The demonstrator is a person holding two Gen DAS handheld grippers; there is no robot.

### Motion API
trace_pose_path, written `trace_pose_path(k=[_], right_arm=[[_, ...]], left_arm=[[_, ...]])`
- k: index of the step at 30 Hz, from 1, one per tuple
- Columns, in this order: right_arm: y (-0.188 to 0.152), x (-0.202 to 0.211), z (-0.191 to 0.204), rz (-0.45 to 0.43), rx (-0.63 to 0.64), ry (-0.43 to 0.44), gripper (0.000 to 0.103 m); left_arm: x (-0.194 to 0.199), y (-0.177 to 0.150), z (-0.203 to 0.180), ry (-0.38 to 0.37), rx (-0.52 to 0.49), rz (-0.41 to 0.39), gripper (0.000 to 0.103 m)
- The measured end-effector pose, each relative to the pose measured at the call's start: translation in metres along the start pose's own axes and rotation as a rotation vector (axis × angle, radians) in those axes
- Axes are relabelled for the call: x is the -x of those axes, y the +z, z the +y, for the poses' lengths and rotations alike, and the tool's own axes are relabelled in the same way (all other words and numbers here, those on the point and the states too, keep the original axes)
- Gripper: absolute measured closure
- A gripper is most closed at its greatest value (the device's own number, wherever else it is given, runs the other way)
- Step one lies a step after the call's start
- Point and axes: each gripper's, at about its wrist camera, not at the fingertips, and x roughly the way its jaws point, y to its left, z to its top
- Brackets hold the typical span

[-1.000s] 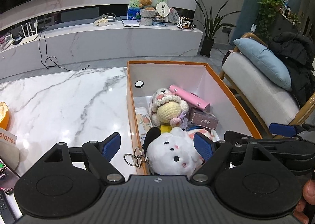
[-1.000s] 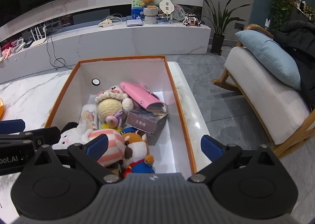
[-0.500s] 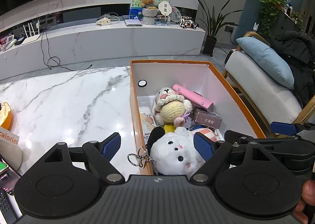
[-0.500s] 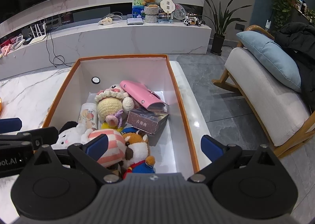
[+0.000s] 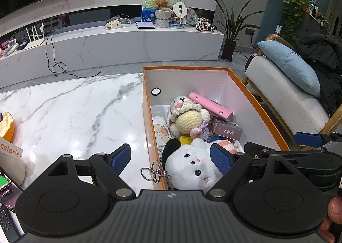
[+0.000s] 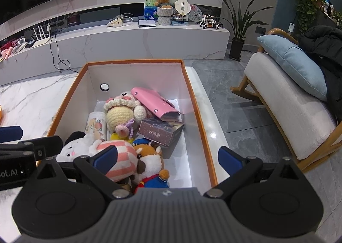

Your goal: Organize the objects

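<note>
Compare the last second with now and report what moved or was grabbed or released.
Nothing was grabbed or released. Both cameras' views shifted slightly, so the orange box sits a little differently in frame. The left gripper and right gripper stayed open above it; the white plush and other toys kept their places.

At 12 o'clock I see a long white marble media console (image 5: 111, 44) carrying a brown teddy bear (image 5: 161, 2). At 2 o'clock, a tall green potted plant (image 5: 232, 27). At 3 o'clock, a wooden rocking chair with a pale blue cushion (image 6: 297, 68). At 9 o'clock, 1 orange bowl (image 5: 7, 128).
</note>
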Motion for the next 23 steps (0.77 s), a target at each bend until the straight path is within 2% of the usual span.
trace_pose_path(k=[23], right_arm=[[0.0008, 0.0007, -0.0020, -0.001, 0.005, -0.001, 0.003]], left_arm=[[0.0006, -0.0002, -0.0003, 0.001, -0.015, -0.009, 0.007]])
